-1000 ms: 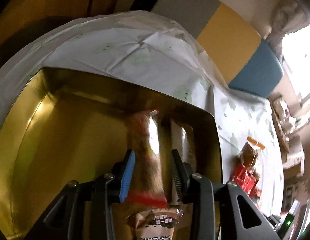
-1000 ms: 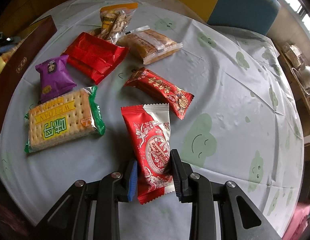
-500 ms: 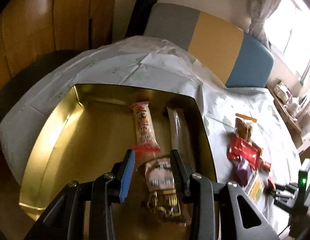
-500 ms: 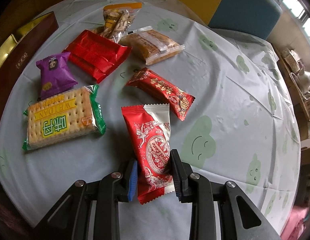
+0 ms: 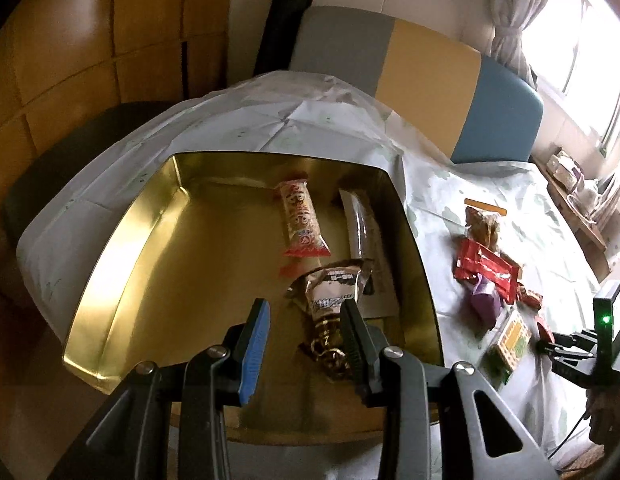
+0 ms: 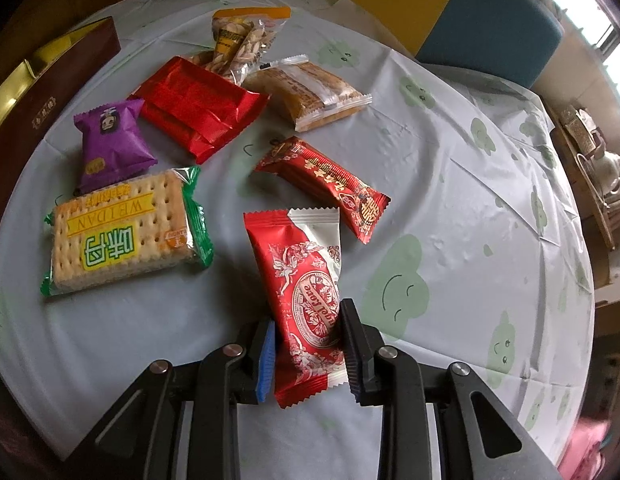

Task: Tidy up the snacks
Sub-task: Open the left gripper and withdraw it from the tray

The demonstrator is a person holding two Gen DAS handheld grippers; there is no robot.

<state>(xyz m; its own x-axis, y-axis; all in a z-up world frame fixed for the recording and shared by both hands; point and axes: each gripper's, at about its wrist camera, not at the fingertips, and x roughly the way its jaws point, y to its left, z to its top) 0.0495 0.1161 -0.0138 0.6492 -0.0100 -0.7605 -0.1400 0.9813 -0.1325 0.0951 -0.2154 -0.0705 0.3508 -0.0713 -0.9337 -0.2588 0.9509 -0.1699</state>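
A gold tin (image 5: 121,264) on the tablecloth holds a long red-and-white snack (image 5: 301,220), a brown packet (image 5: 330,284), a clear-wrapped bar (image 5: 362,224) by its right wall and a gold-wrapped piece (image 5: 330,356). My left gripper (image 5: 303,306) hovers open above the tin's near side and grips nothing. In the right wrist view, my right gripper (image 6: 307,316) is shut on the near half of a red-and-white packet (image 6: 305,280) that lies on the table. My right gripper (image 5: 566,352) also shows at the far right of the left wrist view.
Loose snacks lie beyond the held packet: a cracker pack (image 6: 121,236), a purple packet (image 6: 109,140), a red foil pack (image 6: 197,104), a bag of nuts (image 6: 241,44), a clear-wrapped cake (image 6: 310,92) and a red bar (image 6: 330,184). The tin's brown wall (image 6: 49,96) stands at the left.
My left gripper has drawn back and up out of the tin. The long red-and-white snack that stood between its fingers now lies in the tin. The right gripper has stayed put.
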